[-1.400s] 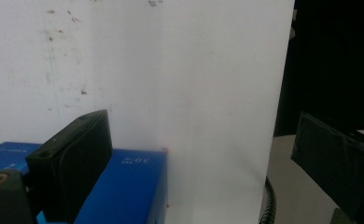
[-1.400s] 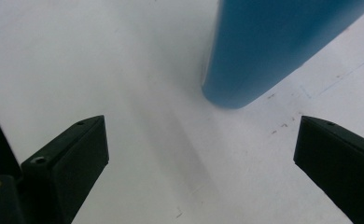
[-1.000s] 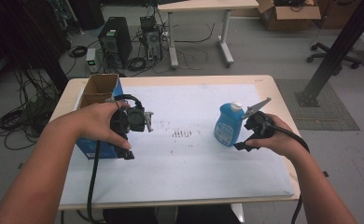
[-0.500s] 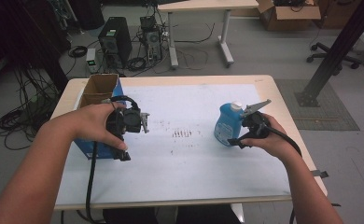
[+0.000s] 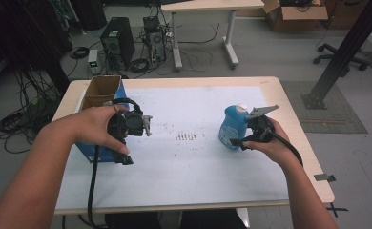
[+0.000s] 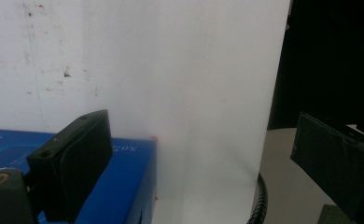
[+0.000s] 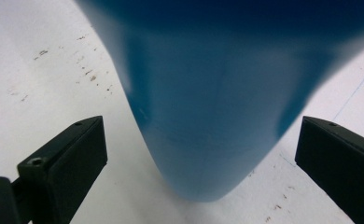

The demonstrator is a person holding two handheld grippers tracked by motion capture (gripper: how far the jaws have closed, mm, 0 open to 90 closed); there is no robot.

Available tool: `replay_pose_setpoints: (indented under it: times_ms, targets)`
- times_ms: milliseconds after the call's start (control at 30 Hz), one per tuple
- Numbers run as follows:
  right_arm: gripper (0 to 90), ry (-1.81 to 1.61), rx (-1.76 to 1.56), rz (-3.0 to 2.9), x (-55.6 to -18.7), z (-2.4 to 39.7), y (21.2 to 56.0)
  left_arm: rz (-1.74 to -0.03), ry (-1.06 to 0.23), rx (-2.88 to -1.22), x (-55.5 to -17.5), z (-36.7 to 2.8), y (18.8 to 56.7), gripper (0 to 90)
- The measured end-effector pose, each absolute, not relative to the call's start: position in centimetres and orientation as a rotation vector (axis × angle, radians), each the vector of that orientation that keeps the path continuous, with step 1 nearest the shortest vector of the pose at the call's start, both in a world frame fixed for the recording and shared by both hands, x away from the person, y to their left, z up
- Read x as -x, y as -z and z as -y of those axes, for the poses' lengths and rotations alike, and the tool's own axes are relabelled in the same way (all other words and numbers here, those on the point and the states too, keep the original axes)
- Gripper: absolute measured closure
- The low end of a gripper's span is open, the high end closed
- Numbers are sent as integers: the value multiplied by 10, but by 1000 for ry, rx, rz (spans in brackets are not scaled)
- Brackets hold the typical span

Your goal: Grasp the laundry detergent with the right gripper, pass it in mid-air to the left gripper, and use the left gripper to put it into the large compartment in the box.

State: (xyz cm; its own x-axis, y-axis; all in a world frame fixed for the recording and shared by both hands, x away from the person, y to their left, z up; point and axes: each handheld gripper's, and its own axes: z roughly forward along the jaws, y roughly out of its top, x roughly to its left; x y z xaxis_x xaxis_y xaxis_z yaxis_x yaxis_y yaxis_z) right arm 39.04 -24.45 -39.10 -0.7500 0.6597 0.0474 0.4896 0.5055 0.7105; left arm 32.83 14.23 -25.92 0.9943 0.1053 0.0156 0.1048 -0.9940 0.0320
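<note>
A blue bottle [image 5: 232, 128] with a white cap stands upright on the right part of the white-covered table [image 5: 189, 181]. My right gripper [image 5: 242, 140] is right beside it, held by the right hand. In the right gripper view the bottle [image 7: 208, 116] sits between the two wide-apart jaws of that gripper [image 7: 203, 140], with a gap on each side. My left gripper [image 5: 135, 125] is held over a blue box [image 5: 103, 153] with an open brown top at the table's left. In the left gripper view this gripper [image 6: 203, 140] is open and empty, above the box's corner [image 6: 117, 179].
Dark specks [image 5: 186, 137] mark the table's middle. Beyond the far edge are a computer tower [image 5: 117, 43], tangled cables, another desk [image 5: 203, 7] and a cardboard box [image 5: 296, 9]. A black post [image 5: 341, 52] rises at the right.
The right gripper has edged left, closer around the bottle. The left hand and its gripper have barely moved.
</note>
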Motion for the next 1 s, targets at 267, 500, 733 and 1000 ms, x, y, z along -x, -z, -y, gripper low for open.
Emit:
replay_pose_setpoints:
  times_ms: [267,500,733,1000]
  targets:
    - [18,-1148,-1020,-2456,-392,242,398,-153,-31,-3099,-328,-141,260,57]
    - [14,-1207,-1056,-2362,-391,241,402,-152,-32,-3096,-329,-143,260,58]
    - [12,-1238,-1069,-2317,-390,239,407,-153,-29,-3096,-329,-144,261,57]
    - [53,-1259,-1076,-2262,-388,237,407,-150,-35,-3093,-329,-145,262,59]
